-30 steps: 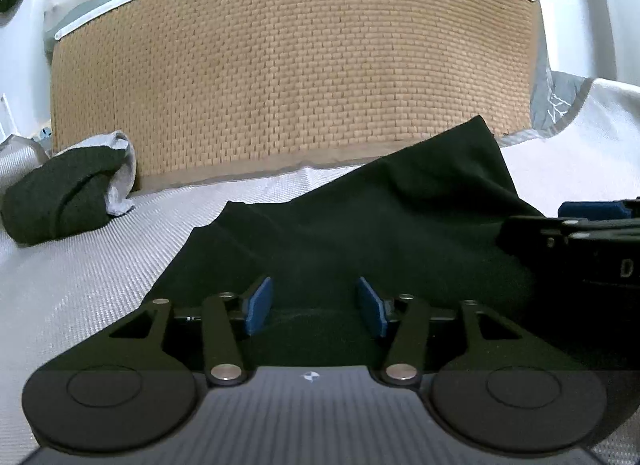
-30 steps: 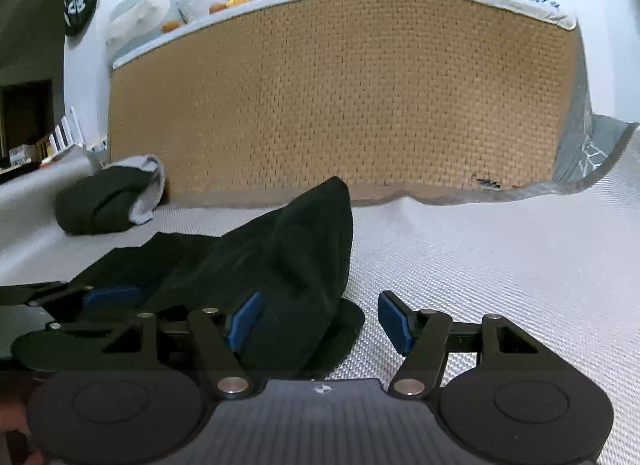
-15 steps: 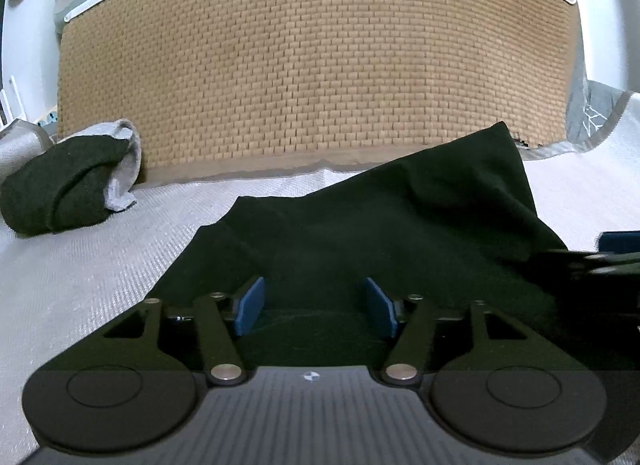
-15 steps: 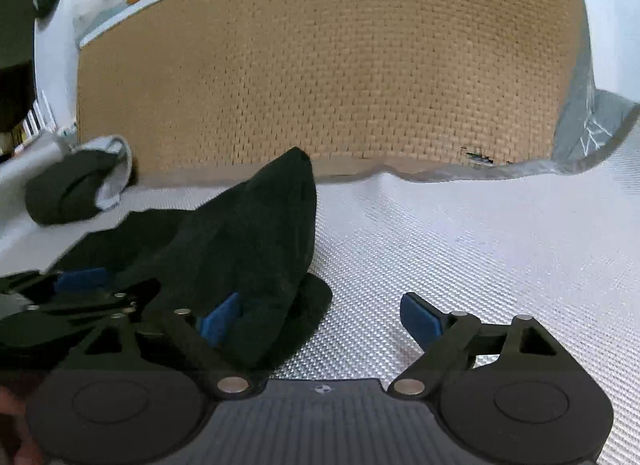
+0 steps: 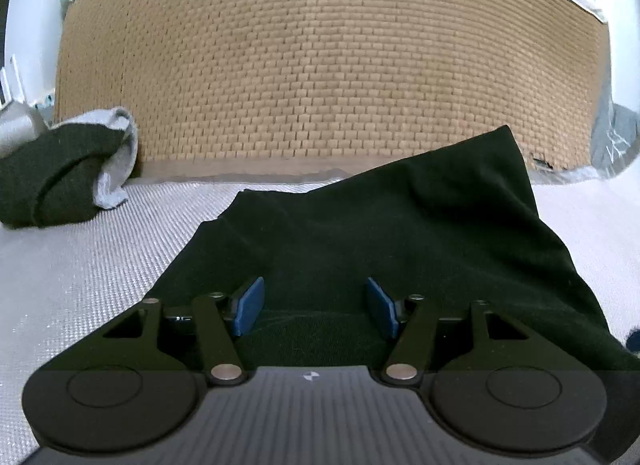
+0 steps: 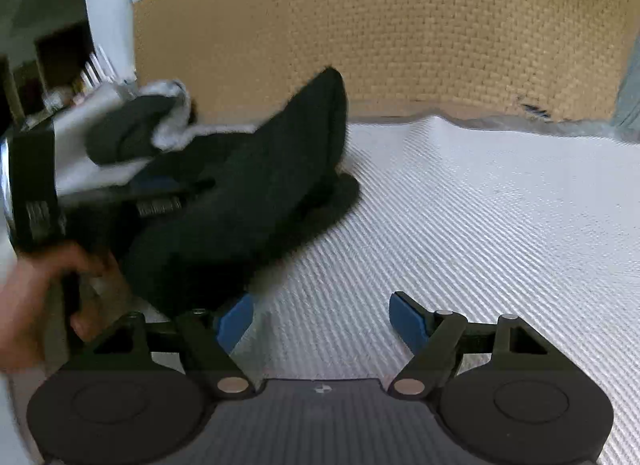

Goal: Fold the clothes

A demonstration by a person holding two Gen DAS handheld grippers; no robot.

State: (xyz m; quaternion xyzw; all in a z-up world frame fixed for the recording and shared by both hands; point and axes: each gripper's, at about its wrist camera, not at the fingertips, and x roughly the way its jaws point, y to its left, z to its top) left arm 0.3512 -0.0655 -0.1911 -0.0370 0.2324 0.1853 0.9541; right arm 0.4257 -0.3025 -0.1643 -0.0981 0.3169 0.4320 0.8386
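Note:
A black garment (image 5: pixel 380 233) lies rumpled on the white woven sheet (image 5: pixel 80 277), one corner peaked toward the tan panel. My left gripper (image 5: pixel 314 305) hovers over its near edge, blue pads (image 5: pixel 248 303) apart with cloth under them and nothing pinched. In the right wrist view the same garment (image 6: pixel 248 201) is heaped at the left. My right gripper (image 6: pixel 322 323) is beside it over bare sheet; its jaws are closing with nothing between them, and the cloth only brushes the left finger. A person's hand (image 6: pixel 32 293) holds the left gripper's body at the far left.
A folded dark garment with a grey lining (image 5: pixel 60 173) sits at the back left against the tan woven panel (image 5: pixel 320 65), which walls off the far side. Bare white sheet (image 6: pixel 500 225) stretches to the right of the black garment.
The right gripper's jaws widened and came off the black garment, which now lies left of them. The left gripper's pads spread slightly, it moved nearer the panel, and the right gripper left its view.

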